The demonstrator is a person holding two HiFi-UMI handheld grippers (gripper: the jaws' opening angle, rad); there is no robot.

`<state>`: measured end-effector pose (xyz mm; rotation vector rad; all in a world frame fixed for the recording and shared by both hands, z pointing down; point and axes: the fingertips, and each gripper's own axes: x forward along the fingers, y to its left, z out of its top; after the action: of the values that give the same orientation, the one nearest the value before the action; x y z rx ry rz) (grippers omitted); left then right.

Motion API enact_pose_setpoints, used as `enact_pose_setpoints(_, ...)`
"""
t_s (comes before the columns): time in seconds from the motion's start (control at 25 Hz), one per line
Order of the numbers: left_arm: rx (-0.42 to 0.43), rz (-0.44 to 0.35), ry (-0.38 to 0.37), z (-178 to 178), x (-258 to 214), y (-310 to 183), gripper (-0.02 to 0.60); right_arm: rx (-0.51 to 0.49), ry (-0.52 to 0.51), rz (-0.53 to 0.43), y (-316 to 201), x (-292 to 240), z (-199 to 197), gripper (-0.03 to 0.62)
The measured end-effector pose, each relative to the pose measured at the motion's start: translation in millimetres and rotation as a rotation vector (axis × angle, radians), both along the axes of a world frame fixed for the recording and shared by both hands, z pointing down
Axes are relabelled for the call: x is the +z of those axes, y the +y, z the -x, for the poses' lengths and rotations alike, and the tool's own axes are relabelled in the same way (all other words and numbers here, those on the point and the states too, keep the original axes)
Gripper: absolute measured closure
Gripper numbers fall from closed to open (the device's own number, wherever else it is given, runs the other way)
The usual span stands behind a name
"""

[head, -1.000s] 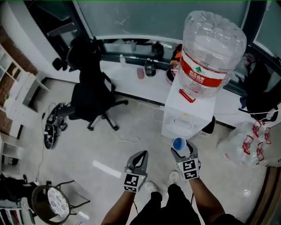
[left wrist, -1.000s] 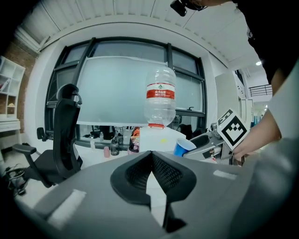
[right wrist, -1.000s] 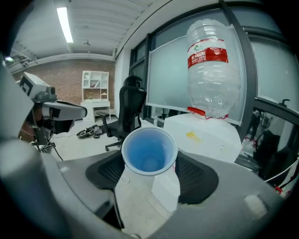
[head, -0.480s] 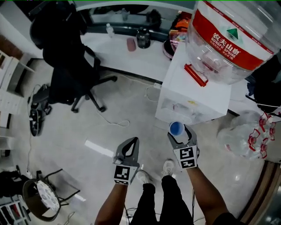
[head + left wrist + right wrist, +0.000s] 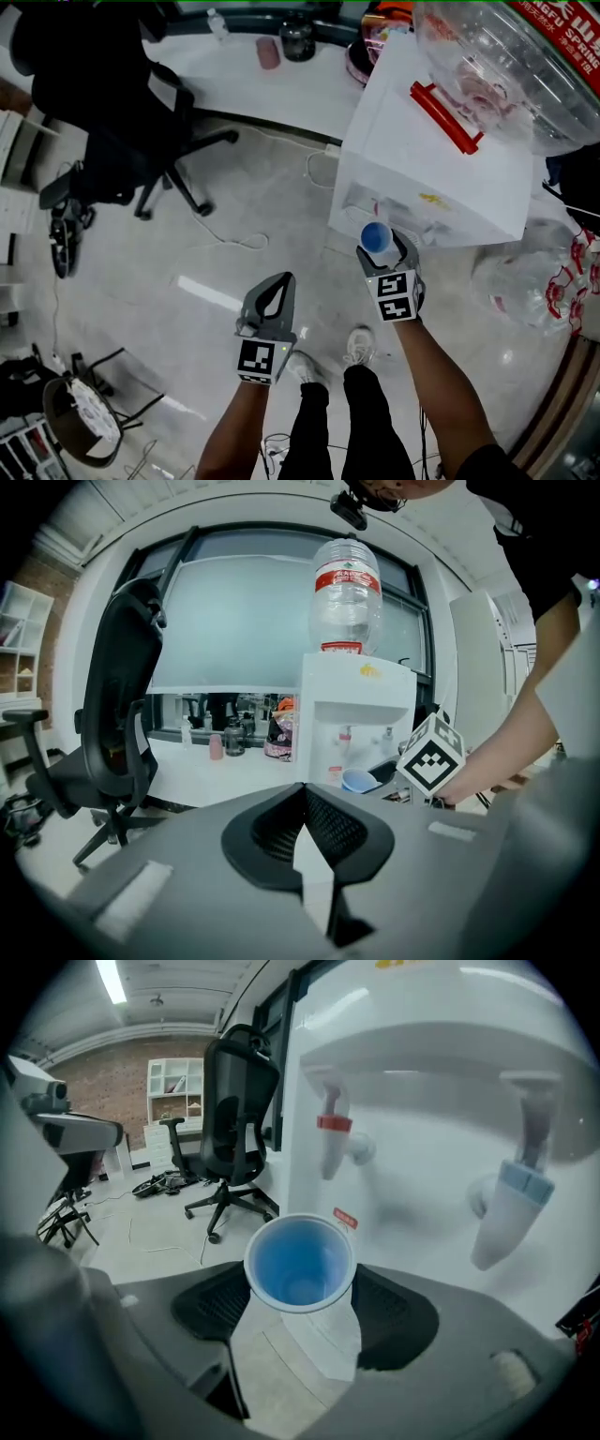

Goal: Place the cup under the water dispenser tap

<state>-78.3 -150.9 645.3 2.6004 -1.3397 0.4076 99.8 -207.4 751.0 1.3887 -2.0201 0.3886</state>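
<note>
**Right tool** (image 5: pixel 386 255) (image 5: pixel 305 1314): lower centre-right of the head view, held in the person's right hand. Jaws clamped on either side of the cup.

**Cup** (image 5: pixel 376 235) (image 5: pixel 300 1262): white outside, blue inside, upright with its mouth open. It sits in the right tool, just in front of the dispenser's face. In the right gripper view it is at centre, lower than both taps. The red tap is above it and slightly right, with a clear gap between rim and spout.

**Left tool** (image 5: pixel 275 292) (image 5: pixel 303 808): lower centre of the head view, beside the right tool and apart from it. Jaws together, nothing between them.

**Water dispenser** (image 5: pixel 431 178) (image 5: pixel 352 714) (image 5: pixel 422 1129): white cabinet, upper right of the head view.

**Red tap** (image 5: pixel 333 1138) and **blue tap** (image 5: pixel 511 1208): both set in the dispenser's recess, red to the left, blue to the right.

**Bottle** (image 5: pixel 506 66) (image 5: pixel 346 592): clear, with a red label, inverted on top of the dispenser.

**Office chair** (image 5: pixel 103 122) (image 5: pixel 122 733) (image 5: pixel 234 1119): black, on the floor at upper left of the head view.

**Surface** (image 5: pixel 281 89): white, along the top of the head view, carrying small containers.
</note>
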Motion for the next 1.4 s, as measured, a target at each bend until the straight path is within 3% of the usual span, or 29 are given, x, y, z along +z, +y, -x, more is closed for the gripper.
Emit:
enact_pose_setpoints(0.36, -0.001, 0.01, 0.022, -13.0, 14.5, -0.6, 0.565, 0.017, 0.022, 0.049, -37.1, 36.7, -4.1, 0.256)
enact_pose_setpoints(0.96, -0.02, 0.022, 0.021, -8.3, 19.3, 10.3, 0.565, 0.044, 0.006, 0.121, -43.7, 64.2, -0.5, 0.239)
enact_pose_setpoints(1.04, -0.022, 0.019, 0.013, -5.6, 19.5, 12.3, 0.565, 0.05, -0.003, 0.128, -43.4, 66.2, -0.6, 0.187)
enact_pose_setpoints(1.28, -0.031, 0.028, 0.016, -3.5, 11.1, 21.7, 0.565, 0.058, -0.038, 0.124, -25.9, 47.0, 0.0, 0.143)
enact_pose_setpoints(1.4, -0.048, 0.022, 0.062, -4.3, -6.9, 22.4, 0.565, 0.063, -0.083, 0.099, -7.0, 18.5, 4.9, 0.146)
